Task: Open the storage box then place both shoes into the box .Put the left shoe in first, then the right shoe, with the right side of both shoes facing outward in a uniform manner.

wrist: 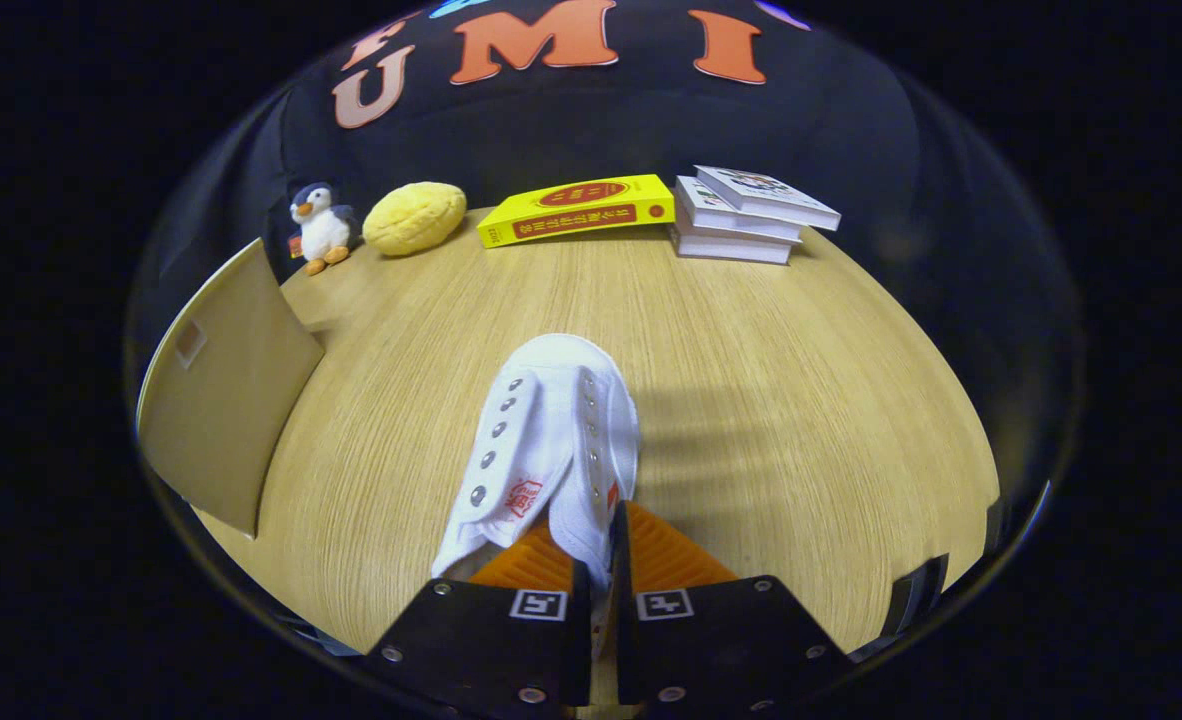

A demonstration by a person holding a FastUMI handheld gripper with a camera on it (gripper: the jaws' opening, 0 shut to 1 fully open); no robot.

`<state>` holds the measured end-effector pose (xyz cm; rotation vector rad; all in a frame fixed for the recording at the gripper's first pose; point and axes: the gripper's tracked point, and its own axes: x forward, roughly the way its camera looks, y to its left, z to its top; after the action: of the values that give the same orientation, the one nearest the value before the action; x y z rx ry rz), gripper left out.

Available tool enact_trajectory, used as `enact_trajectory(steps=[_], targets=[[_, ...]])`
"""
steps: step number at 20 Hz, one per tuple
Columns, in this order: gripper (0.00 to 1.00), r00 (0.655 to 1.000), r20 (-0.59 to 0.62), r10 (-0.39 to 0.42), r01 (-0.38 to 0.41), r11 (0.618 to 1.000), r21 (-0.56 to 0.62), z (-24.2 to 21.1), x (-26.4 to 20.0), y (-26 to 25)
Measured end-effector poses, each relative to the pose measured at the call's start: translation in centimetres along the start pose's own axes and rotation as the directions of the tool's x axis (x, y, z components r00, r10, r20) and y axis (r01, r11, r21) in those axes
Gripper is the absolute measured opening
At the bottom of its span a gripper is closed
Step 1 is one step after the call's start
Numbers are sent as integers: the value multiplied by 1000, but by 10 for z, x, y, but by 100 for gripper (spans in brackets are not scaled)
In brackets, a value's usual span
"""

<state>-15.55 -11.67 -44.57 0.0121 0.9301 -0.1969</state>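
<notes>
The gripper (601, 560), its fingers pinched on the side wall of the white canvas shoe (541, 440), holds it over the light wooden table (801, 400), right of the tan cardboard box (221, 390), so placing this shoe remains undone.

Shoe (551, 440) between tool (601, 560) fingers, on table (801, 420)
</notes>
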Motion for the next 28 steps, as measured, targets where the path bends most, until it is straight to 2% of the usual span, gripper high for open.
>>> enact_trajectory(steps=[2, 7, 14, 18, 22, 28], targets=[[3, 1000, -5, 6, -6, 999, 36, 7, -2, -1], [1, 1000, -5, 17, -17, 992, 122, 33, -18, 5], [1, 998, 42, 54, -60, 985, 164, 93, -56, 43], [1, 993, 60, 106, -115, 979, 168, 123, -86, 84], [1, 981, 71, 180, -189, 970, 152, 147, -112, 146], [2, 959, 49, 279, -283, 951, 126, 157, -129, 250]])
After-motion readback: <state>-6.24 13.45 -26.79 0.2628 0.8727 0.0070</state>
